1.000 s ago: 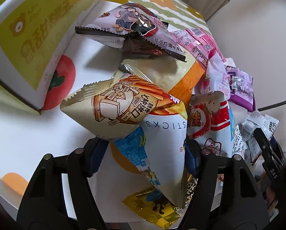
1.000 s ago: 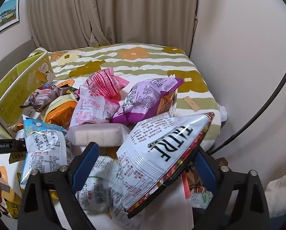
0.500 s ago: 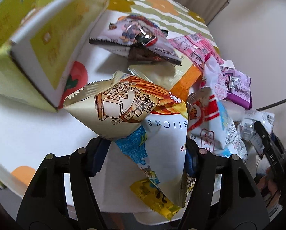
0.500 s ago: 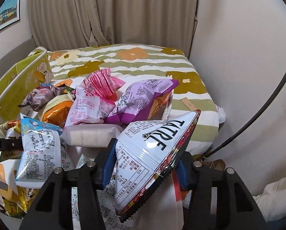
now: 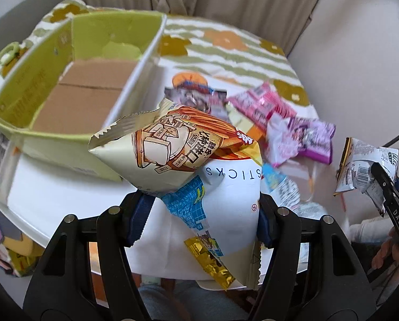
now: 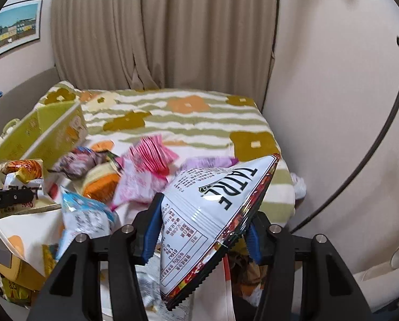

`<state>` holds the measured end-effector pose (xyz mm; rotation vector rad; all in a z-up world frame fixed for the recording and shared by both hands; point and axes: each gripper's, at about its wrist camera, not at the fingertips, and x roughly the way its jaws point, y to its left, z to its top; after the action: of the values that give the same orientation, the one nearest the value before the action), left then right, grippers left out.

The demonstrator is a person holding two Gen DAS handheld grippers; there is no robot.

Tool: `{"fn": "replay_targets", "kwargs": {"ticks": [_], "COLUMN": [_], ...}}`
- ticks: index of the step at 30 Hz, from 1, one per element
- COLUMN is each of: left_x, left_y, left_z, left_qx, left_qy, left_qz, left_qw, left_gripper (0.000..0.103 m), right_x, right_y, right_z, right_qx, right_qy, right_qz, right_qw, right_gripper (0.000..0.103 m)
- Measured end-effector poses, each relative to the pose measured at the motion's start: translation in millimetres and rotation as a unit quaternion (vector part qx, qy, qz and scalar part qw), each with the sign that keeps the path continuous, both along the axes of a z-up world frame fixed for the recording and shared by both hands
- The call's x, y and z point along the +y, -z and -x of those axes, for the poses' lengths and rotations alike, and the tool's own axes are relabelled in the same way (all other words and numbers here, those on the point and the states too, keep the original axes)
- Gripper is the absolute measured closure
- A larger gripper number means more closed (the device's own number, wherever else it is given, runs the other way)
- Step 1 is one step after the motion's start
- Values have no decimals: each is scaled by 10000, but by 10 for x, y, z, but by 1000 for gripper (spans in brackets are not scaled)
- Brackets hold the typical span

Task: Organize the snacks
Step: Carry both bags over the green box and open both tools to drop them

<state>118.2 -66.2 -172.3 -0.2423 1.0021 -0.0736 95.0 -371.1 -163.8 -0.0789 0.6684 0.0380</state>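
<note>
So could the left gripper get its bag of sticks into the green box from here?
Probably yes. The left gripper grips the sticks bag, and the green box stands open-topped just beyond it, with only cardboard showing inside. Nothing lies between them.

Floral bed (image 6: 199, 123), snack bags (image 6: 151, 155), green box (image 5: 73, 80)

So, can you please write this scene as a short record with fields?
surface: bed with flowered cover
left gripper: shut on sticks bag
right gripper: shut on white bag
box: green, open, cardboard bottom showing, no snacks visible inside
loose snacks: pink bag, purple bag, orange bag
</note>
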Motion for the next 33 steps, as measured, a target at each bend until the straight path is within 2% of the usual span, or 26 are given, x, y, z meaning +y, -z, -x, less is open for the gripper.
{"fn": "replay_targets", "kwargs": {"ticks": [5, 10, 19, 26, 33], "left_x": [158, 453, 1413, 2190, 2522], "left_y": [-314, -576, -803, -640, -264], "left_z": [30, -59, -429, -889, -1285], "left_qx": [-317, -566, -654, -333, 41], "left_qy": [-80, -182, -262, -4, 596], "left_qz": [67, 77, -24, -160, -330], "left_qw": [9994, 9982, 9975, 9993, 9977], "left_gripper": [41, 41, 41, 41, 40], "right_x": [180, 553, 1696, 2614, 3244], "right_y": [-298, -551, -792, -692, -429], "right_z": [-27, -103, -379, -733, -1048], "right_qx": [-249, -435, -471, -93, 450], "right_qy": [-303, -685, -1316, -1530, -1408], "right_qz": [-55, -90, -439, -841, -946], "right_qw": [9992, 9967, 9892, 9846, 9845], "right_gripper": [53, 53, 53, 53, 53]}}
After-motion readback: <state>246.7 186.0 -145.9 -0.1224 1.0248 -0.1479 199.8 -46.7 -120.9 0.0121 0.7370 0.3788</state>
